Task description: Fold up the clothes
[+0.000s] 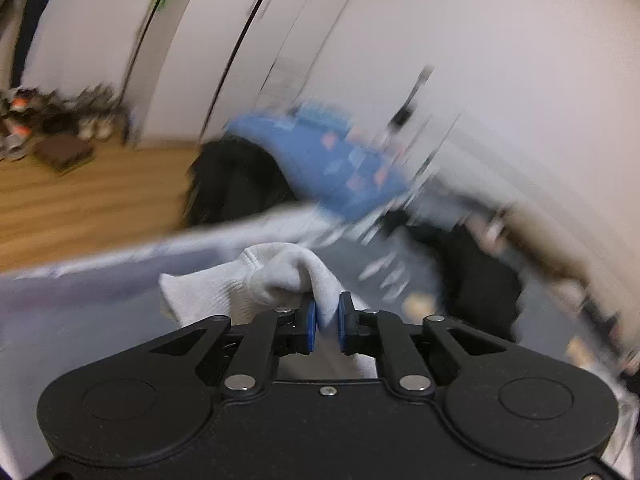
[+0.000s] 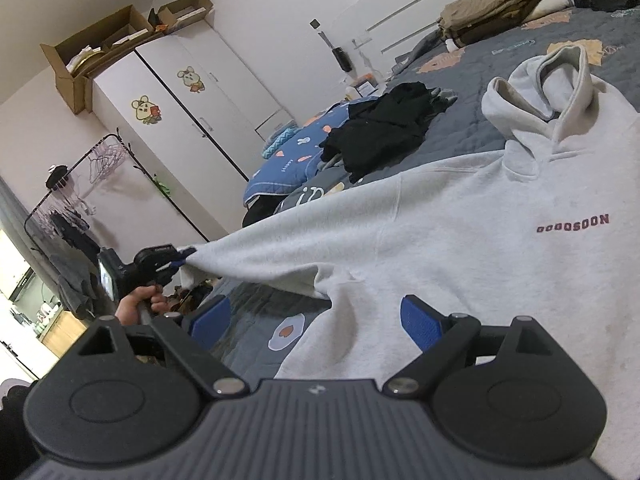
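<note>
A: What's in hand right now?

B: A pale grey hoodie [image 2: 460,240] lies chest-up on the bed [image 2: 460,136], straight ahead of the right gripper [image 2: 316,322]. The hood is at the far end, and dark red lettering sits ahead and to the right. The left gripper [image 1: 325,322] has its blue pads [image 1: 309,326] pinched narrowly on the sleeve cuff [image 1: 280,276]. The ribbed end bunches just beyond the tips.

A: And the sleeve itself?

B: Seen from the right wrist, it's stretched taut out to the left, off the bed's edge, with the left gripper at its tip (held in a bare hand [image 2: 138,306]). The left wrist view is badly blurred beyond the cuff, so the bg there is hard to read.

A: Right gripper?

B: Jaws wide apart, holding nothing. It hovers over the hoodie's near hem, approx. below the armpit; whether it touches the cloth, can't tell.

A: So which step?

B: Prob. the first sleeve fold: sleeve pulled out straight, not yet laid across the body.

A: Next move needs what?

B: Likely carrying the cuff rightwards over the chest while the right gripper pins the body, so the cloth doesn't drag. A black pile of clothes [image 2: 380,132] lies well ahead and left, clear of the fold.
</note>
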Tool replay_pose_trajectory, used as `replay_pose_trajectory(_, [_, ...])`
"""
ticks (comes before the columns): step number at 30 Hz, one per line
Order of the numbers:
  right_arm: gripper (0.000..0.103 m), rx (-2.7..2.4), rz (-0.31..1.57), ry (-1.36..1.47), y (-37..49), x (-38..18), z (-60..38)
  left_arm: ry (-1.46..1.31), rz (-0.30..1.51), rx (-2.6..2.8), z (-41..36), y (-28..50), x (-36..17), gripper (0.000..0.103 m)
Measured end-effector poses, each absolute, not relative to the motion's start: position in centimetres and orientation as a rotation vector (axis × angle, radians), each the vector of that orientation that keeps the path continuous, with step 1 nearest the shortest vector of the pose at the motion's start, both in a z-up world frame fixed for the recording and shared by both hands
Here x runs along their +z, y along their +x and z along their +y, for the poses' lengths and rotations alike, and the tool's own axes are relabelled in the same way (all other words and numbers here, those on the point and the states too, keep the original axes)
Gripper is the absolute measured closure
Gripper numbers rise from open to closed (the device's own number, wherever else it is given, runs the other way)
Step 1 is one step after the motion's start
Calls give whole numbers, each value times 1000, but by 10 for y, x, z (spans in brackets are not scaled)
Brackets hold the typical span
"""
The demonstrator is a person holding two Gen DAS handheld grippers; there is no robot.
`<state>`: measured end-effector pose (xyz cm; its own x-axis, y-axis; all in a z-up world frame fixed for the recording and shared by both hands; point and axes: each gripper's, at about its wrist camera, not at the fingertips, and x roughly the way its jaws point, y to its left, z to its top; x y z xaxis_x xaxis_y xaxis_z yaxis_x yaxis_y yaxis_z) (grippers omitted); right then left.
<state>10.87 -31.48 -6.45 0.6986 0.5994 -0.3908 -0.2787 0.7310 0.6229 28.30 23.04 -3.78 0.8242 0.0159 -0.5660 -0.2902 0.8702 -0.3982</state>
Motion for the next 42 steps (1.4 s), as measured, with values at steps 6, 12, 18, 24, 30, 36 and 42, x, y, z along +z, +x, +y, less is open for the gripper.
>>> replay_pose_trajectory(6, [11,519,630,556,108,-64,-315,-710,695,215,257,247,-84,45])
replay_pose_trajectory(12, [11,519,638,563,107,-68,-316,-971,582,280,302,229,-100,36])
replay_pose_trajectory(18, [11,540,664,542,108,-70,-305,-1124,580,187,300,258,-103,35])
replay_pose_trajectory(24, [11,588,675,561,105,-73,-290,-1171,618,188,292,266,-125,25])
replay_pose_trajectory(30, [11,610,677,546,105,-70,-277,-1212,648,277,306,272,-146,24])
replay_pose_trajectory(36, [11,608,697,533,108,-75,-270,-841,673,323,294,305,-112,77])
replay_pose_trajectory(42, [11,609,702,537,108,-77,-272,-253,718,244,265,316,-73,50])
